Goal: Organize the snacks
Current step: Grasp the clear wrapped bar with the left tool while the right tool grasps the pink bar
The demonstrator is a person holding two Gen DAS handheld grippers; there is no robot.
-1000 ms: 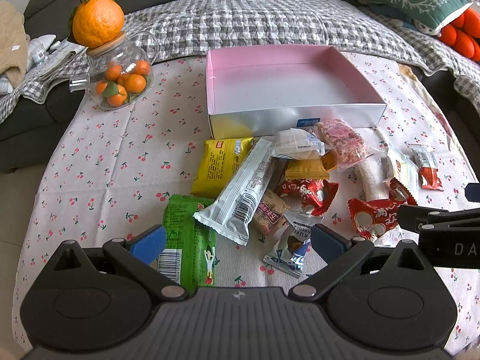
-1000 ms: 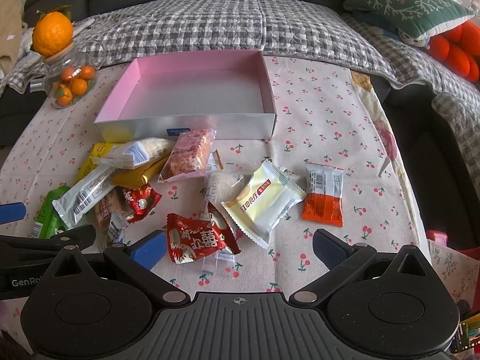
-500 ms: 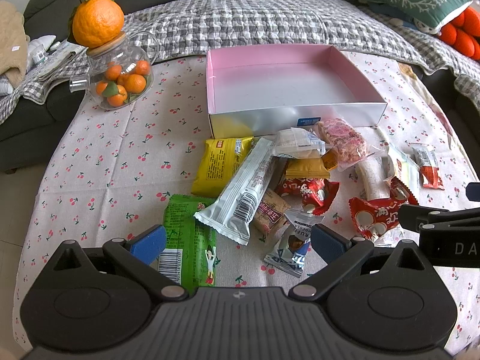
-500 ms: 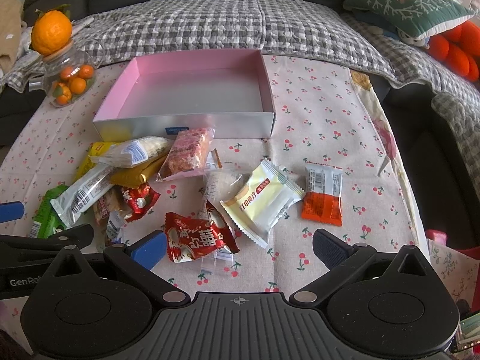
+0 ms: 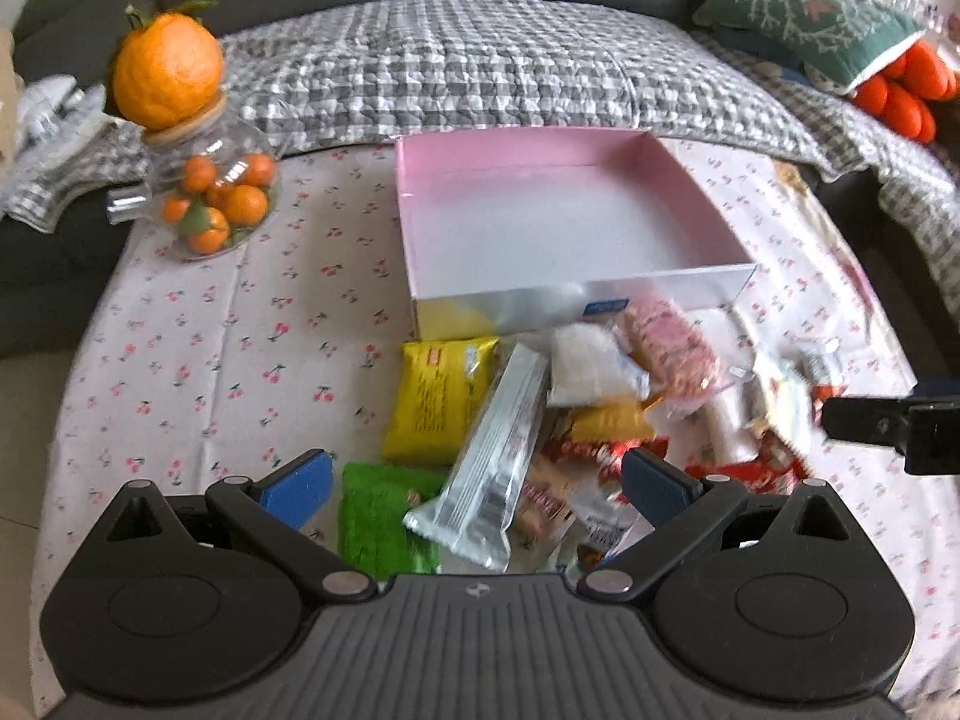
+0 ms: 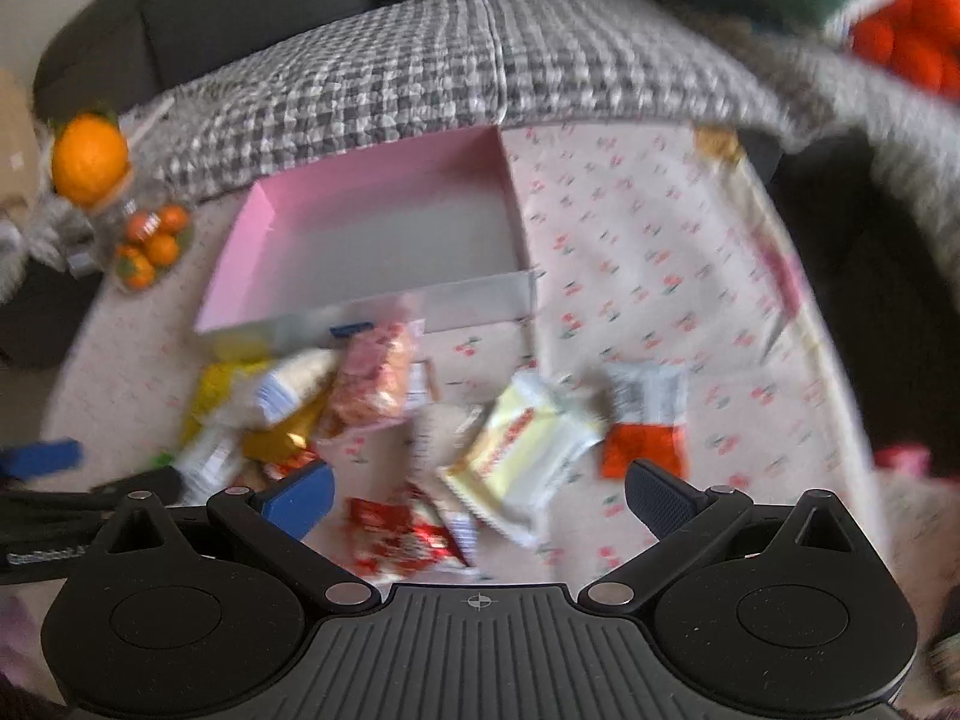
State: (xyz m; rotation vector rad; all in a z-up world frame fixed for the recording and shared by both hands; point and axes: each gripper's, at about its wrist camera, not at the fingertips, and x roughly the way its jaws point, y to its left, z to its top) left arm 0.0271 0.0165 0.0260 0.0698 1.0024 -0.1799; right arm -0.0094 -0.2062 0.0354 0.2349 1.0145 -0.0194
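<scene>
Two grippers, both spread wide, nothing between the blue ribbed pads. Left gripper hovers over the crinkly snack pile just in front of the pink box: long silver foil bar lying diagonal, flat green packet under its near end, puffy yellow packet beside. Right gripper above a cream pillow pack and a glossy red wrapper, also in front of the box; view blurred. Box is shallow, rectangular, matte cardboard, silver outer wall. Round glass jar of small oranges left of box, on cherry-print tablecloth.
</scene>
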